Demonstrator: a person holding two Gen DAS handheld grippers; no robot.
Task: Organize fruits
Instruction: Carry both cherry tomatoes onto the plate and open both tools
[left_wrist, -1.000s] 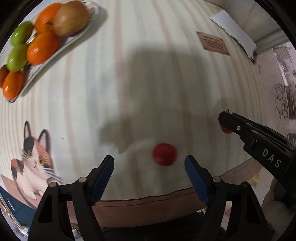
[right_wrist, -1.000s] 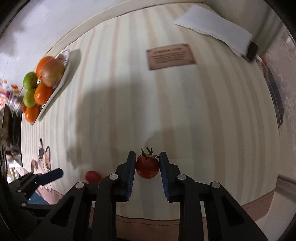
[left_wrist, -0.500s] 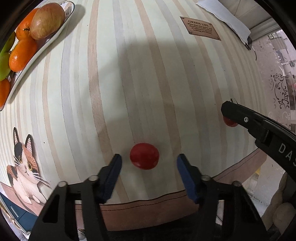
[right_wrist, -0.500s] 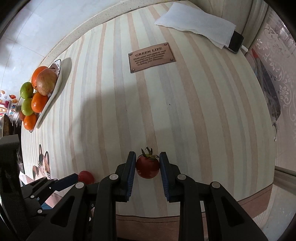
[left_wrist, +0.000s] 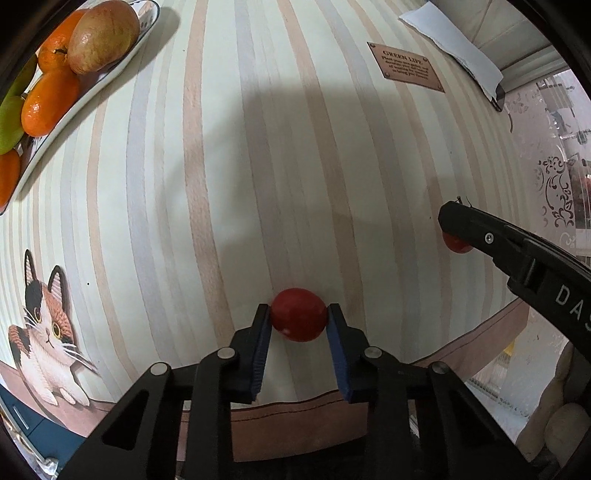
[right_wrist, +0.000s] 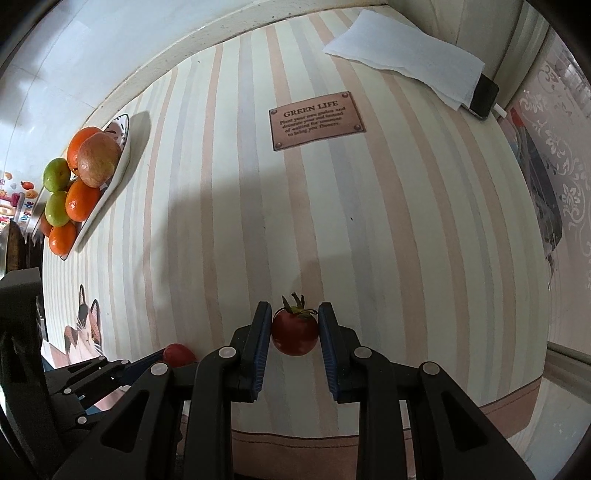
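Observation:
My left gripper (left_wrist: 298, 317) is shut on a smooth red tomato (left_wrist: 298, 314) near the front edge of the striped tablecloth. My right gripper (right_wrist: 294, 321) is shut on a red tomato with a green stem (right_wrist: 294, 330). In the left wrist view the right gripper (left_wrist: 458, 221) shows at the right with its tomato (left_wrist: 456, 243) peeking below. In the right wrist view the left gripper's tomato (right_wrist: 179, 353) shows at lower left. A white plate (right_wrist: 120, 155) with oranges, green fruits and an apple (right_wrist: 98, 160) stands at the far left; it also shows in the left wrist view (left_wrist: 122, 55).
A brown "GREEN LIFE" plaque (right_wrist: 316, 120) lies mid-table at the back. A white folded cloth (right_wrist: 406, 55) and a dark phone (right_wrist: 484, 98) lie at the back right. A cat picture (left_wrist: 44, 325) is at the front left. The table's front edge is close below both grippers.
My left gripper moved up to the smooth tomato and closed on it. The right gripper has kept its hold on the stemmed tomato and has barely moved.

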